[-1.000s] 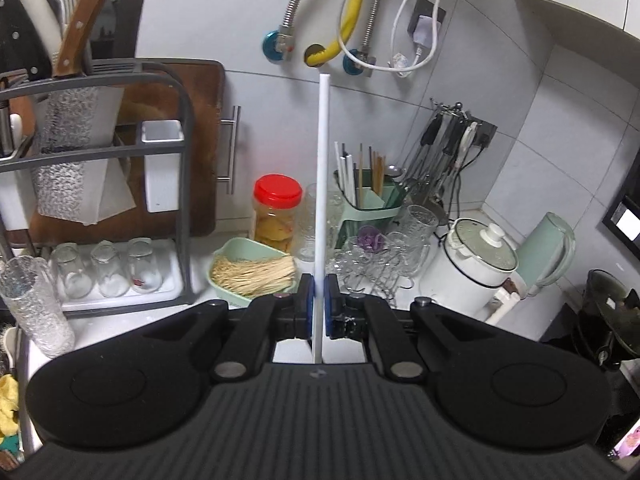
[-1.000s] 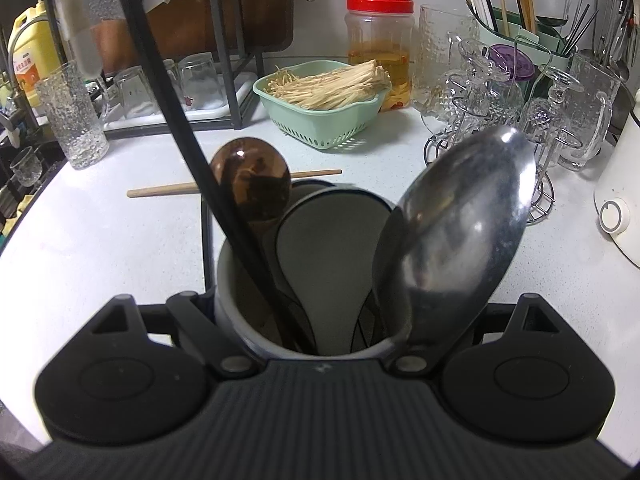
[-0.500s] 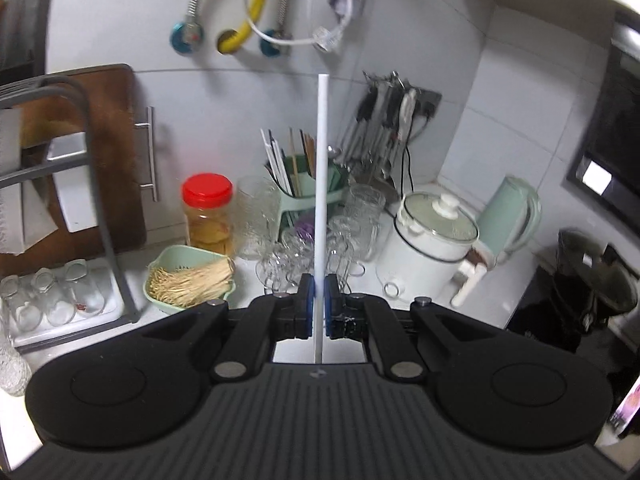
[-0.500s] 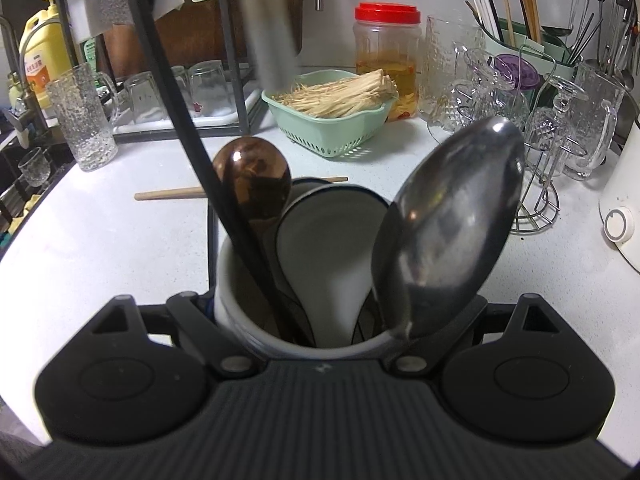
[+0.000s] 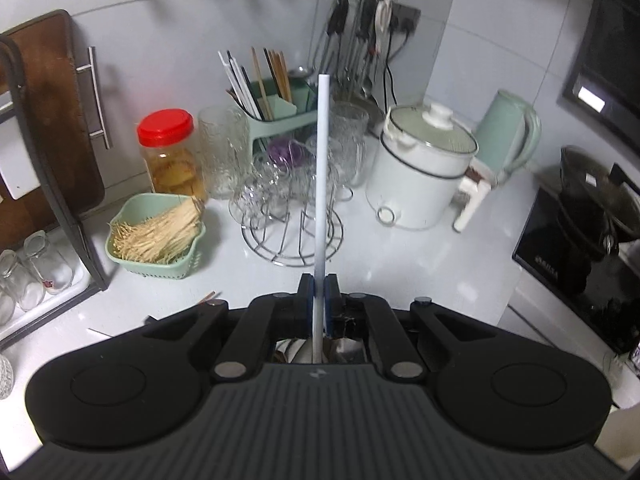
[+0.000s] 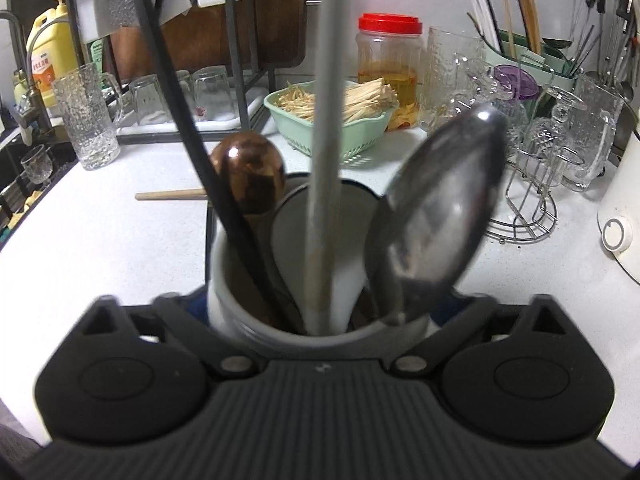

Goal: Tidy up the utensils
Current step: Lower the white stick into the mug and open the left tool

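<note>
Left wrist view: your left gripper (image 5: pixel 319 300) pinches the white chopstick (image 5: pixel 321 184) upright. Its lower end stands inside the white utensil holder (image 6: pixel 236 276), beside the metal spoon (image 6: pixel 436 216). Your right gripper (image 6: pixel 320 312) is opening around that holder, pads hidden behind it.

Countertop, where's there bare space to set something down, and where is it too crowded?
Bare countertop lies left of the white utensil holder, between it and the textured glass; only a wooden chopstick lies there. Another open patch sits in front of the white cooker, toward the stove. Crowded: the back row, from the green basket to the glass rack.
</note>
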The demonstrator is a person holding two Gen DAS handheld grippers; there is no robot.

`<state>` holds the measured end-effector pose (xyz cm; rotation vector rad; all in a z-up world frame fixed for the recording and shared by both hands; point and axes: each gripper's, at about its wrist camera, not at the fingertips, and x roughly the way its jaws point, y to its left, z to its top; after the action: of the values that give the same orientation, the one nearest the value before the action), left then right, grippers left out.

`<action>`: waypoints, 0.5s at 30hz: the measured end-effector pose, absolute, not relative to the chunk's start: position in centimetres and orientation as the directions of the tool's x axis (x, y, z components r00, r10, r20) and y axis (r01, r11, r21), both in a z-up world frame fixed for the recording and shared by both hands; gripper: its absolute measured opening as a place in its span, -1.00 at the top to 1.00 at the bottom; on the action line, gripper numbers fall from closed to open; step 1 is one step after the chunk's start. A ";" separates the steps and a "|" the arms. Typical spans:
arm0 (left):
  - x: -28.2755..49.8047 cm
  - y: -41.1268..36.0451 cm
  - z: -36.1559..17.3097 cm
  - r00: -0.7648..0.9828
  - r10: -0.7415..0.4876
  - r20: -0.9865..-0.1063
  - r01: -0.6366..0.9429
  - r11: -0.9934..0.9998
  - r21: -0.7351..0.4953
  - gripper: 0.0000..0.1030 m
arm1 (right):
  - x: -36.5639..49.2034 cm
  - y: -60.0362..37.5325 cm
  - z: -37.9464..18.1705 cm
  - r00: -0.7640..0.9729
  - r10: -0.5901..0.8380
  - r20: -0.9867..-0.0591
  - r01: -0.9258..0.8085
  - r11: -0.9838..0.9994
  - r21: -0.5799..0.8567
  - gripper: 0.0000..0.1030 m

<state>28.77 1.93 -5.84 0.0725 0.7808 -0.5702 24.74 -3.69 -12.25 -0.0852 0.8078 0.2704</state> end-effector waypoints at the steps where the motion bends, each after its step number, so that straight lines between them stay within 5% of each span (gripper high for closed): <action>1: 28.9 1.8 -6.1 0.558 -0.459 -0.691 0.512 0.846 -0.149 0.88 | 24.8 -3.9 -12.2 0.660 0.206 -0.722 -0.269 0.963 0.028 -1.00; 15: 29.9 1.3 -8.3 0.456 -0.459 -0.763 0.512 0.836 -0.197 0.87 | 23.3 -4.2 -11.5 0.669 0.214 -0.712 -0.312 0.950 -0.008 -0.98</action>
<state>29.87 1.29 -8.29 0.0641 0.9195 -0.5991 23.35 -4.22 -11.50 -0.1330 0.7847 0.2978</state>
